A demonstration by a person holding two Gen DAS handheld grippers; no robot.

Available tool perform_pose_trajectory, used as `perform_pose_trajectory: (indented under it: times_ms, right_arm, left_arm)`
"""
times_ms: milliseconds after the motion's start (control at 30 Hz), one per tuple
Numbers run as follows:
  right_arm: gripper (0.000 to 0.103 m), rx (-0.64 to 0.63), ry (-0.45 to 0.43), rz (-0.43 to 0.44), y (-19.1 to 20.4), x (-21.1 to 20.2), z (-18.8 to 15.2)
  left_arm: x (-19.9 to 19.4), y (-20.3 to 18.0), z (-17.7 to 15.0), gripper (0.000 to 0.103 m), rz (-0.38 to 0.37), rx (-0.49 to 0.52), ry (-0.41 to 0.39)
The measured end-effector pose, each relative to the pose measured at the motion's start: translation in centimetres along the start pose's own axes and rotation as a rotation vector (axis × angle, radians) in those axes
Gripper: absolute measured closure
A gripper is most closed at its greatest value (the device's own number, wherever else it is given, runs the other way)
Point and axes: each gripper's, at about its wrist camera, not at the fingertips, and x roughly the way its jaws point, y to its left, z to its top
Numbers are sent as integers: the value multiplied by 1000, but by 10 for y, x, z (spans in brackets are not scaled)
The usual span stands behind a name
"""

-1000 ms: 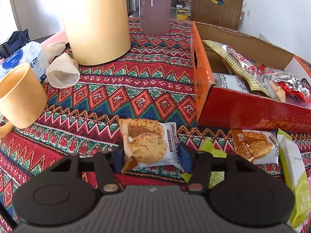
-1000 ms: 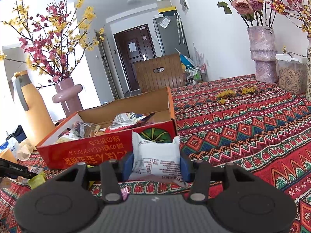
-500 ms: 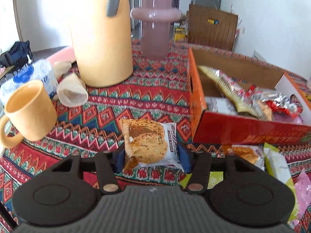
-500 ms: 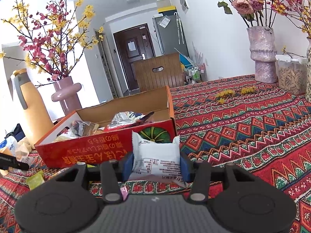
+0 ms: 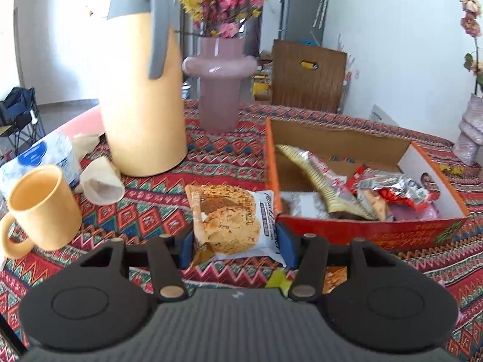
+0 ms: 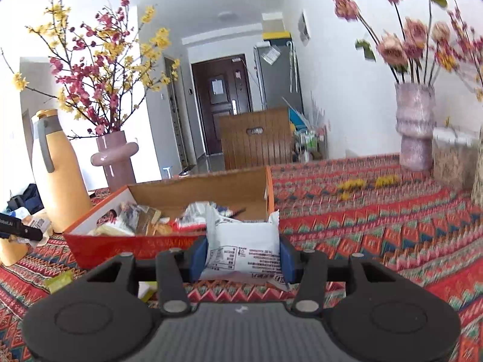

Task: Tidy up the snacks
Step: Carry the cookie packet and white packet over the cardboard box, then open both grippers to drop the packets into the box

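Fingers of the left gripper (image 5: 235, 249) clamp a cookie packet (image 5: 234, 221); right gripper (image 6: 241, 261) pinches a white packet (image 6: 243, 249), both near the red cardboard box (image 5: 362, 232) for loading.

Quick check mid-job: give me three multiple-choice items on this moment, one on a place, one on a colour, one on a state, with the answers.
1. Where does the pink vase stand from the left wrist view?
A. inside the box
B. behind the yellow jug, to its right
C. on the chair

2. What colour is the mug?
A. yellow
B. blue
C. white

3. What is the left hand-held gripper doing?
A. open over the box
B. gripping the mug
C. clamping a cookie packet

Answers: 1 B, its base shows on the cloth past the jug. 2 A, plainly yellow. 3 C, the pads press the packet's sides.
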Motion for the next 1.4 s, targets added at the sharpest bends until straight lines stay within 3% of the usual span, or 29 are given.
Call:
perform_pose_trajectory:
  times_ms: [267, 667, 1000, 1267, 1367, 1400]
  right_arm:
    - [55, -78, -21, 0, 6, 16, 31]
    - [55, -92, -6, 68, 33, 75, 60]
    - [55, -71, 9, 51, 35, 107, 47]
    - [55, -85, 46, 34, 35, 119, 36]
    - [54, -90, 54, 31, 37, 122, 33]
    - [53, -89, 56, 30, 37, 122, 33]
  left_arm:
    - [-2, -27, 18, 48, -50, 34, -54]
    - [17, -70, 50, 47, -79, 53, -144]
    - [62, -85, 41, 47, -72, 66, -122]
    - [71, -80, 32, 47, -78, 64, -143]
    - [73, -78, 31, 45, -80, 56, -141]
    - [73, -78, 31, 39, -78, 53, -144]
